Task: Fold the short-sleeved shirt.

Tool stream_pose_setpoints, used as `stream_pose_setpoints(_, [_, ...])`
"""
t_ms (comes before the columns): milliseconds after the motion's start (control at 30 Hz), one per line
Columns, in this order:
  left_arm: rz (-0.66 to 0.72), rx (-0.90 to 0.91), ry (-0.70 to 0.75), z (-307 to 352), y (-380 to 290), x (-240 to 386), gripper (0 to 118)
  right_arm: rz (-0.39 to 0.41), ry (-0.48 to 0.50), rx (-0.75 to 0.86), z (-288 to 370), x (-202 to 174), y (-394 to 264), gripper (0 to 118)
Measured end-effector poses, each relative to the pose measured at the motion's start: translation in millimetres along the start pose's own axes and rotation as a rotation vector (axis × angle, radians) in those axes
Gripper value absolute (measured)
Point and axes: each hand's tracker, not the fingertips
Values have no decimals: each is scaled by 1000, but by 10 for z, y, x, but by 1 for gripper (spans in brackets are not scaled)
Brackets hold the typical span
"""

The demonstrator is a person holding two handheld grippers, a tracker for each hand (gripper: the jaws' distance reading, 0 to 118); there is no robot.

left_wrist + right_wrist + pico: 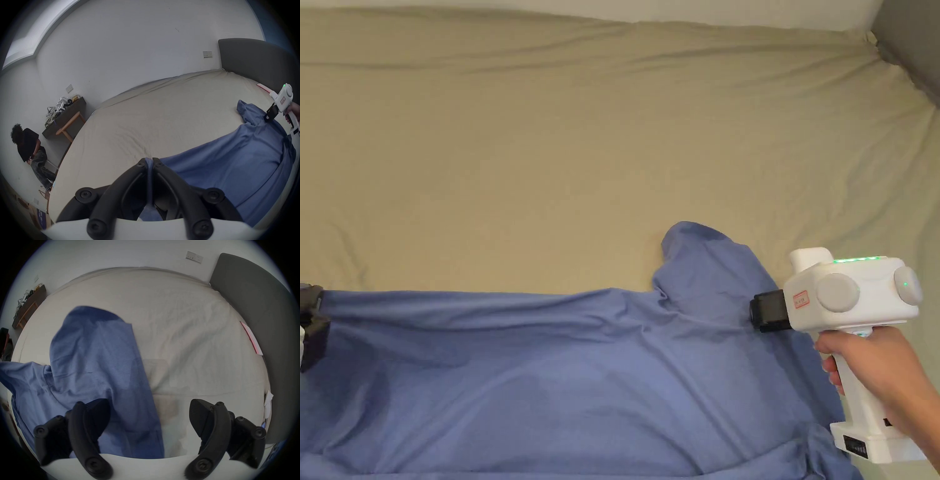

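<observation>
Nearest in, the left tongs (pixel 150 160) are seen clamped tight on a pinch of blue fabric, a thin fold of the short-sleeved shirt (pixel 562 375) squeezed between both jaws at what looks like the hem end. The shirt is spread lengthwise across the near part of the bed (pixel 550 156), lying mostly flat with soft ripples, so it's judged to be light, floppy knit stuff that will sag and drag rather than hold a shape. Further along, the right tongs (pixel 149 415) are held wide open over the shoulder area, nothing gripped, one jaw over cloth and the other over bare sheet. A grab at the shoulder seam by the sleeve (pixel 700 250) would probably be best, with the edge kept taut. Beyond that, the sheet is bare.
</observation>
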Motion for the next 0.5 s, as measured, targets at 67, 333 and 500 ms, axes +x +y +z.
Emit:
stream_pose_setpoints(67, [-7,-21,16,-52,-45,-23,2,80,-5,0,-44,-72,-18,81])
stream_pose_setpoints(333, [43,-36,31,-25,-9,-170,2,143,72,91,533,-49,66,3])
stream_pose_setpoints(500, [34,-17,33,288,157,-244,2,200,159,122,1273,91,-49,3])
